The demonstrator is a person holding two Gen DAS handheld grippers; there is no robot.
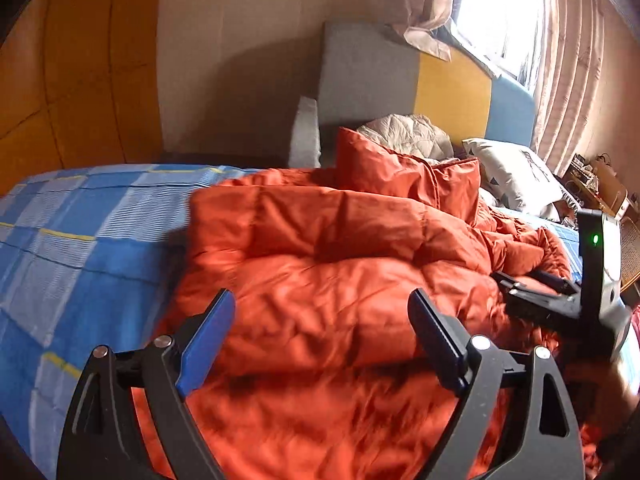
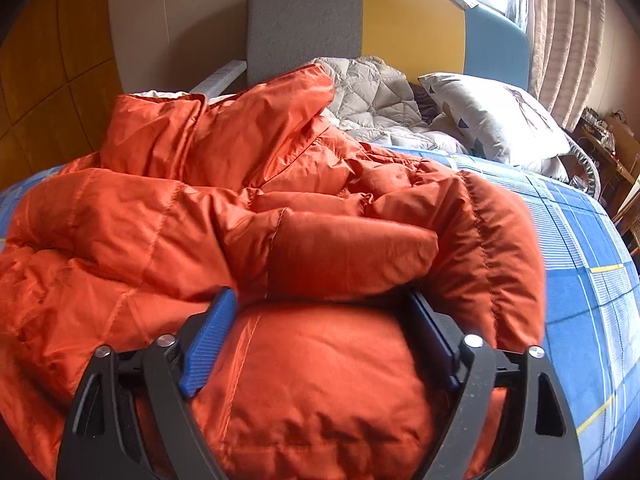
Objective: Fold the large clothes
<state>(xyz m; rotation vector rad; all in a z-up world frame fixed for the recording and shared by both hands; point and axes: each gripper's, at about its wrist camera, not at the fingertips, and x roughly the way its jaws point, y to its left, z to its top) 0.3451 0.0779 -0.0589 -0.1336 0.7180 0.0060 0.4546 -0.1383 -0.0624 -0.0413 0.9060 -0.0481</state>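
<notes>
An orange puffer jacket (image 1: 340, 248) lies bunched on a bed with a blue checked sheet (image 1: 80, 232). My left gripper (image 1: 320, 320) is open, its jaws wide apart just above the jacket's near part, holding nothing. In the right wrist view the jacket (image 2: 240, 200) fills the frame. My right gripper (image 2: 320, 320) is open with a puffy fold of the jacket lying between its jaws, not pinched. The right gripper also shows in the left wrist view (image 1: 536, 284) at the jacket's right side.
A grey quilt (image 2: 368, 92) and a white pillow (image 2: 492, 120) lie at the head of the bed, against a grey, yellow and blue headboard (image 2: 412, 28). A curtained window (image 1: 500, 12) is at the back right, a wooden wardrobe (image 1: 80, 60) at the left. The sheet (image 2: 592, 280) shows to the right.
</notes>
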